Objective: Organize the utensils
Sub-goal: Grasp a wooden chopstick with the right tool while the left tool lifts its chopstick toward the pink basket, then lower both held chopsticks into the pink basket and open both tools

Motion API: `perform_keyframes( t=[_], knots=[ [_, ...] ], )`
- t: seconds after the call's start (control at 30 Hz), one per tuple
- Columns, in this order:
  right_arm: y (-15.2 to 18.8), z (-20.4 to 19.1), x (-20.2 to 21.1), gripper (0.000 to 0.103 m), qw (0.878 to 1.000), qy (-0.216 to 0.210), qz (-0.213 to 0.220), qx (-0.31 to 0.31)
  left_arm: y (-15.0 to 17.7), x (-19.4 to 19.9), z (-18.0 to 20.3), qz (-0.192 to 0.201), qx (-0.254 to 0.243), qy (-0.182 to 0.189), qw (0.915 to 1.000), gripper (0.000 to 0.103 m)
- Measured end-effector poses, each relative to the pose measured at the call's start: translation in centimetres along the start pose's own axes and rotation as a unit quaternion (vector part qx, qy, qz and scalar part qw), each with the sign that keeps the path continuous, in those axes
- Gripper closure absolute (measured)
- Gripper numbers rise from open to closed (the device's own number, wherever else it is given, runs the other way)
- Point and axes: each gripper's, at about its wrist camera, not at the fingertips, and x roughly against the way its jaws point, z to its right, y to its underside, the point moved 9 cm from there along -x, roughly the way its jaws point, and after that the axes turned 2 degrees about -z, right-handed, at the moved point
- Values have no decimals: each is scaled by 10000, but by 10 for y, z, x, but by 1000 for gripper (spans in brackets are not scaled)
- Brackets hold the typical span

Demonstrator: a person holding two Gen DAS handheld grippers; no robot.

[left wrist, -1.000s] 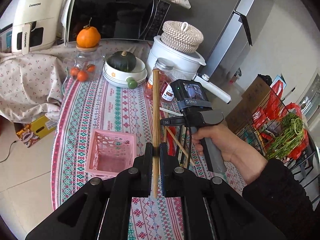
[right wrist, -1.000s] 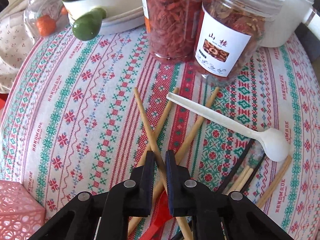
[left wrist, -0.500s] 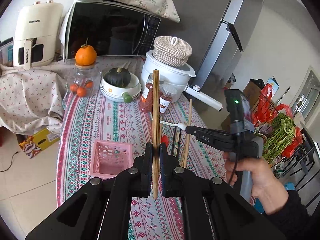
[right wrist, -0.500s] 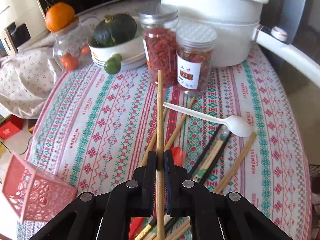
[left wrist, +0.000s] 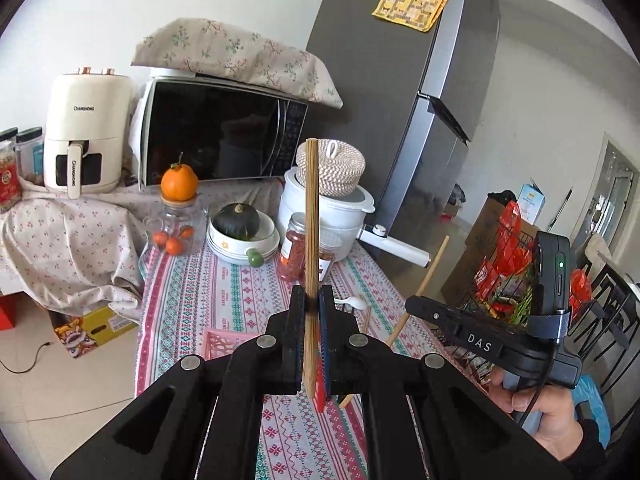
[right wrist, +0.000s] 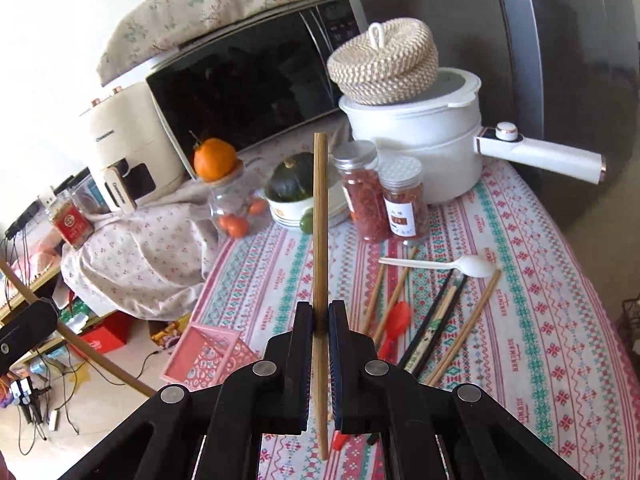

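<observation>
Wooden chopsticks stand clamped upright in the left tool and right tool.

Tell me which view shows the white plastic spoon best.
The right wrist view: the white plastic spoon lies whole on the tablecloth, beside the loose chopsticks. In the left wrist view only its bowl peeks out beside the left gripper.

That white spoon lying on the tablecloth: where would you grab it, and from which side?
Probably the thin handle of the white spoon, pinched from straight above. It lies flat, and its free handle end beyond the chopsticks looks clearest; the rounded bowl would likely slip.
</observation>
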Motion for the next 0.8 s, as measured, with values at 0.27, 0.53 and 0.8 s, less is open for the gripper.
perform_keyframes(
  t=[0.27, 0.53, 0.8],
  knots=[
    [-6, -12, 7, 98, 9993, -330, 181, 26, -23, 16, -34, 465, 160, -365, 9981, 97],
    [-10, -23, -2, 98, 9986, -481, 226, 4, -17, -18, -68, 259, 186, -779, 9964, 97],
    [-17, -37, -2, 98, 9973, -638, 361, -32, 9, -70, -89, -440, 170, -948, 9944, 97]
  ],
)
